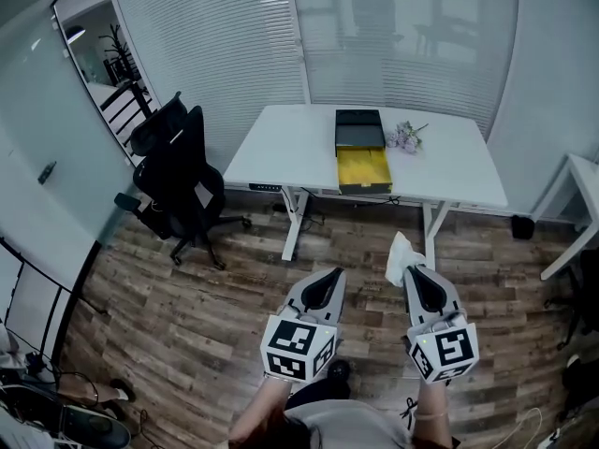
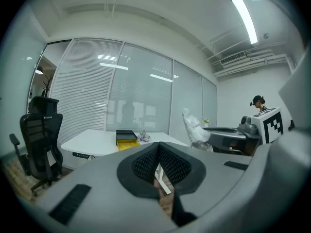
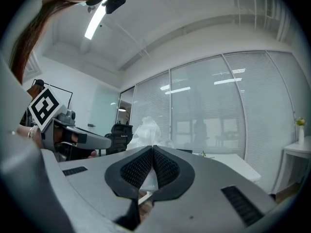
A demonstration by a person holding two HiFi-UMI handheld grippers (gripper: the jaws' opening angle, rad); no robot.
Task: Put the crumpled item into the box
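My right gripper is shut on a crumpled white item, which sticks up past its tips; in the right gripper view the white crumpled item rises above the closed jaws. My left gripper is shut with nothing in it, its pads pressed together. Both grippers hang above the wooden floor, some way short of the white table. On that table lies the open box with a yellow inside and a dark lid. The left gripper view shows the box far ahead.
A black office chair stands left of the table. A small bunch of pale flowers lies beside the box. A second white table is at the right edge. Blinds and glass walls close off the back.
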